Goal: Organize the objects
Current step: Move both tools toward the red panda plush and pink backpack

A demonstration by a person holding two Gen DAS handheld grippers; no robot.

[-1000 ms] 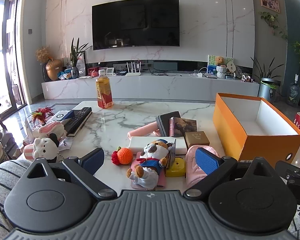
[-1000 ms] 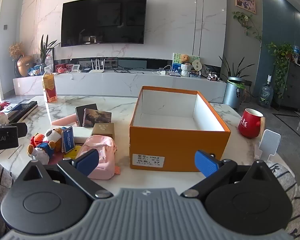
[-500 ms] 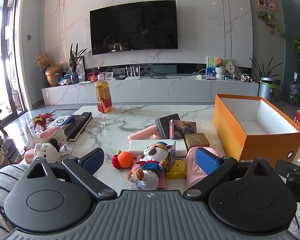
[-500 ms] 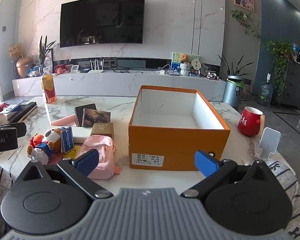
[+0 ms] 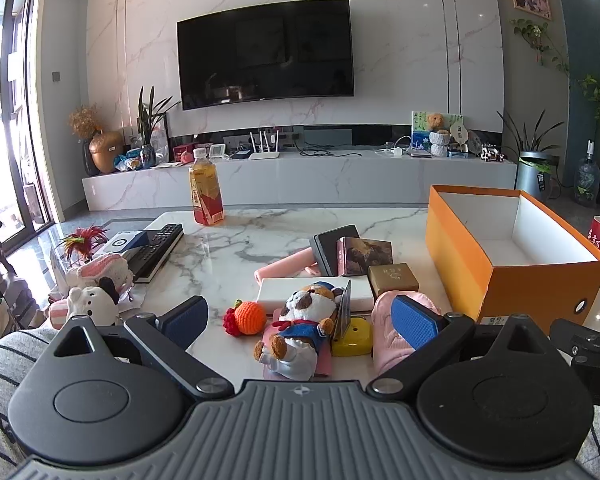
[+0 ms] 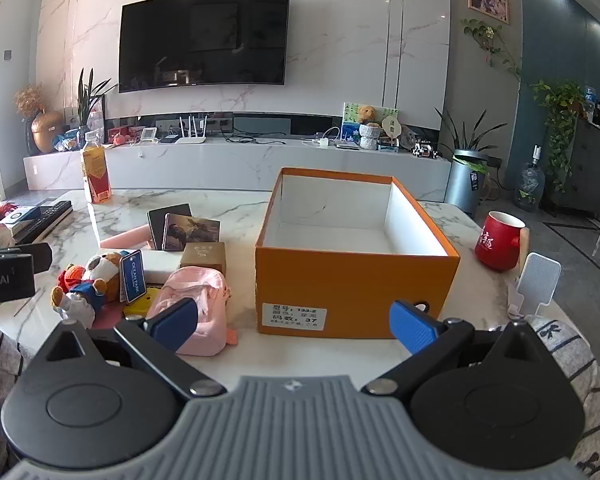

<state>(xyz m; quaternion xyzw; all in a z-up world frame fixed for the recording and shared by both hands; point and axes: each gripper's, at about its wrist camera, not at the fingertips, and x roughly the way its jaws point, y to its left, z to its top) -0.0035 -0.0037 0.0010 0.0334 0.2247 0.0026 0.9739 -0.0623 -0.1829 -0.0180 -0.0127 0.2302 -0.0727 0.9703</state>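
Left wrist view showed the left hand-held gripper [image 5: 300,318] with its blue pads spread wide apart and nothing between them, held low at the near edge of the marble table [image 5: 228,248]. Just beyond its gap, at 12 o'clock, lay a plush dog [image 5: 300,326] on its back, with a knitted orange toy [image 5: 250,317] at 11 o'clock and a yellow card stand [image 5: 352,336] at 1 o'clock. A pink pouch [image 5: 392,332] sat partly behind the right pad, and past the toys lay a white flat box [image 5: 276,294], a small gold box [image 5: 393,279], a pink roll [image 5: 284,268] and two upright books [image 5: 352,254]. An open orange box [image 5: 500,272] stood at 2 o'clock, apart from the clutter, its white inside bare. A drink bottle [image 5: 206,194] stood at 11 o'clock far across the table, a remote control [image 5: 156,246] at 10 o'clock. Right wrist view showed the right hand-held gripper [image 6: 294,326], likewise spread and empty, facing the orange box [image 6: 352,280] at 12 o'clock, the pink pouch [image 6: 208,300] at 10 o'clock, and a red mug [image 6: 498,246] at 2 o'clock.
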